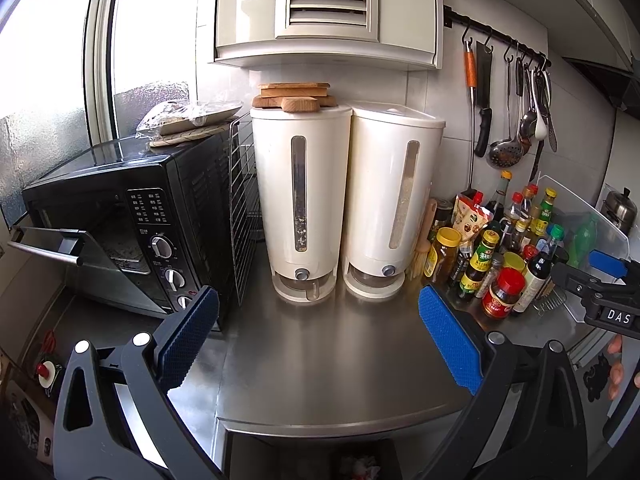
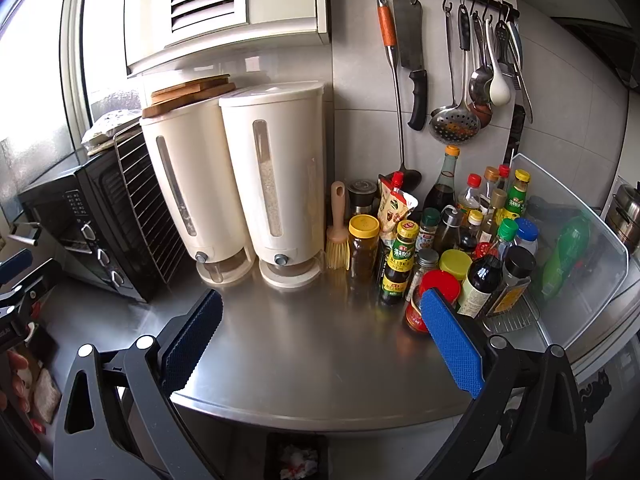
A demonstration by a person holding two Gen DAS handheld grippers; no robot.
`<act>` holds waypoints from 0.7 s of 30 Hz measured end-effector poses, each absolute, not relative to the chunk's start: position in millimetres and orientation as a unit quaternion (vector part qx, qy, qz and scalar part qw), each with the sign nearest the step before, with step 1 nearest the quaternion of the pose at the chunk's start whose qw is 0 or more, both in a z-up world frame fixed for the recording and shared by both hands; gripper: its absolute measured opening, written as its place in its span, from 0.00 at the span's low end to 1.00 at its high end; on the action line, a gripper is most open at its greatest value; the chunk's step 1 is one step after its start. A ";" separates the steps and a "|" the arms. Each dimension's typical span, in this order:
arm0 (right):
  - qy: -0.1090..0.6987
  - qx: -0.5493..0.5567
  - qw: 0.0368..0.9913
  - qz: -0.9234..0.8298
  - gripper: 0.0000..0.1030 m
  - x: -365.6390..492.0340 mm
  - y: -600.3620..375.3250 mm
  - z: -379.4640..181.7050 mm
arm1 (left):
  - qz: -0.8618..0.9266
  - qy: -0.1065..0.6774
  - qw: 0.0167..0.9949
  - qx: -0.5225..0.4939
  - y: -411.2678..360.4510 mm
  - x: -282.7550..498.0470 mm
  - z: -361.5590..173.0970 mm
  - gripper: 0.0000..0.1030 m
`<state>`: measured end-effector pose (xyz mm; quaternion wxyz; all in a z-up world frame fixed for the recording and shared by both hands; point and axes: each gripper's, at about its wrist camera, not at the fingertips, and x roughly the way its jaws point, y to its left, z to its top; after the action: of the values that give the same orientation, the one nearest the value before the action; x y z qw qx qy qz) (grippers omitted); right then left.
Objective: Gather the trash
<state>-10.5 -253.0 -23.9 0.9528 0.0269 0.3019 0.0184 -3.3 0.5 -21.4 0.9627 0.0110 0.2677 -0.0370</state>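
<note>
Stainless steel bench (image 1: 328, 360), bare across its front half. Left tongs (image 1: 318, 338): blue pads spread wide, nothing between them, held above the bench's front edge. Right tongs (image 2: 322, 342): likewise spread wide and empty, over the same bench, its right pad in front of a red-capped jar (image 2: 434, 292); the right tongs also appear at the right edge of the left wrist view. Trash: crumpled white and red scraps lie in a dark bin (image 2: 297, 456) below the bench's front edge, between the two pads in the right wrist view; the same bin (image 1: 358, 466) shows faintly at the bottom of the left wrist view. Back of the bench: two tall cream dispensers (image 1: 302, 200) side by side, touching, with wooden boards (image 1: 296, 96) stacked on the left one. Left: a black oven (image 1: 132, 220), door hanging open, a wire rack (image 1: 242, 216) leaning against its side. Right: a crowded cluster of sauce and condiment bottles (image 2: 452, 232), a small brush (image 2: 338, 236) just beside the right dispenser. Wall above: a rail with hanging utensils (image 2: 472, 72), including a cleaver and a slotted ladle.
</note>
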 end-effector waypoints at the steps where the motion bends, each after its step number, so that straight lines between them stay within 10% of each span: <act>1: 0.302 0.026 0.953 0.018 0.97 -10.7 -253.1 -23.8 | -0.037 0.267 0.963 0.011 0.4 -3.3 -21.2 0.92; 21: 0.305 0.028 0.952 0.013 0.97 -8.2 -254.7 -25.7 | -0.037 0.266 0.963 0.017 -3.8 -3.5 -21.1 0.92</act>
<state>-8.2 -254.7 -25.7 0.9520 0.0280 0.3045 0.0128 -3.5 -3.8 -21.1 0.9630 0.0171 0.2663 -0.0368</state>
